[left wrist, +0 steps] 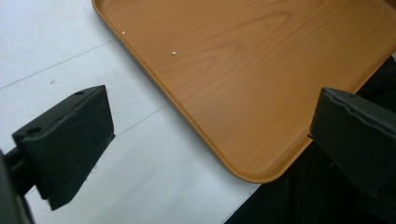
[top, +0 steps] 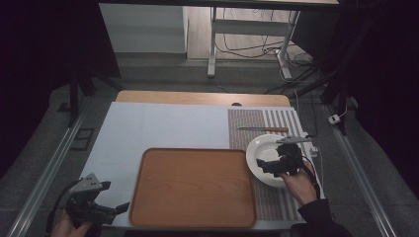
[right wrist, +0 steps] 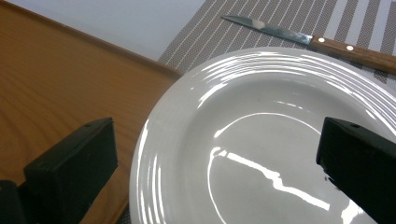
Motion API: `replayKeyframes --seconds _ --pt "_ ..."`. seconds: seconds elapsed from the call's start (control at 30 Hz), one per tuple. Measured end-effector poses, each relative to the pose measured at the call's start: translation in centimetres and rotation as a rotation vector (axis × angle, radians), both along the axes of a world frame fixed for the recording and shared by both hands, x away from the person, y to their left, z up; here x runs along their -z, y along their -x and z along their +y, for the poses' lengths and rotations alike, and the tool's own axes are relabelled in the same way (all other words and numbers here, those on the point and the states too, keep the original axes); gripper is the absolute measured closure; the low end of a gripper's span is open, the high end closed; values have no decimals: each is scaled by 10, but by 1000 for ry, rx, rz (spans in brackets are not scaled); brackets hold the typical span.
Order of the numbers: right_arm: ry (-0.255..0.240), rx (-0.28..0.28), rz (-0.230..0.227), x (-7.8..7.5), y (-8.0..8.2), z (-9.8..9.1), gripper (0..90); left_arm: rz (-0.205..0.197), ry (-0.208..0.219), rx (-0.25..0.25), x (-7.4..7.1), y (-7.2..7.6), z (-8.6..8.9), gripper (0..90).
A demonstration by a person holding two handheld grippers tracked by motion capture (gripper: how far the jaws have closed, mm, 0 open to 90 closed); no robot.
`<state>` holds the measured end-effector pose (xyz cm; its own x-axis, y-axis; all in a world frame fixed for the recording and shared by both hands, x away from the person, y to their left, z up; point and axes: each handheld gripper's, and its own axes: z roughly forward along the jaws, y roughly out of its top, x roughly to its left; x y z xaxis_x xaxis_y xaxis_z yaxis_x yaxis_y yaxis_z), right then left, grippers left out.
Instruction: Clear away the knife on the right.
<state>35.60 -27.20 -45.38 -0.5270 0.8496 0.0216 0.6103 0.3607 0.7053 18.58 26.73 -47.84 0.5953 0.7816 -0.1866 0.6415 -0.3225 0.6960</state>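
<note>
While the right hand-held gripper (top: 269, 165) hovers with jaws apart over a white plate (top: 258, 148), a wooden tray (top: 192, 187) waits just beside it on the table (top: 148, 128).
The plate sits on a striped placemat (top: 257, 123) at the tray's right edge, a wooden-handled knife (top: 263, 129) beyond it; the likely step is a grasp of the plate, best made by straddling its near rim squarely with one jaw under and one over, then closing firmly, since glazed china may slip; the left hand-held gripper (top: 116, 210), also spread open, idles by the tray's near left corner, holding nothing.
</note>
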Motion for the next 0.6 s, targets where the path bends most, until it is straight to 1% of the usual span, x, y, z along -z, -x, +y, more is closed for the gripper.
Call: replayKeyframes --seconds 0.2,0.27,0.43,0.5,0.53,0.6 --pt "19 -4 10 2 -14 4 0 0 -2 -3 0 0 0 1" --pt "25 -3 21 3 -20 6 0 0 -1 -4 0 0 0 0" --pt "35 -16 32 5 -34 8 0 -2 -4 -4 0 0 0 0" --pt "38 -13 30 6 -36 9 0 0 -3 -3 0 0 0 0" --pt "42 -15 35 6 -42 10 0 0 -3 -3 0 0 0 0" --pt "50 -16 36 6 -48 11 0 0 -2 -2 0 0 0 0"
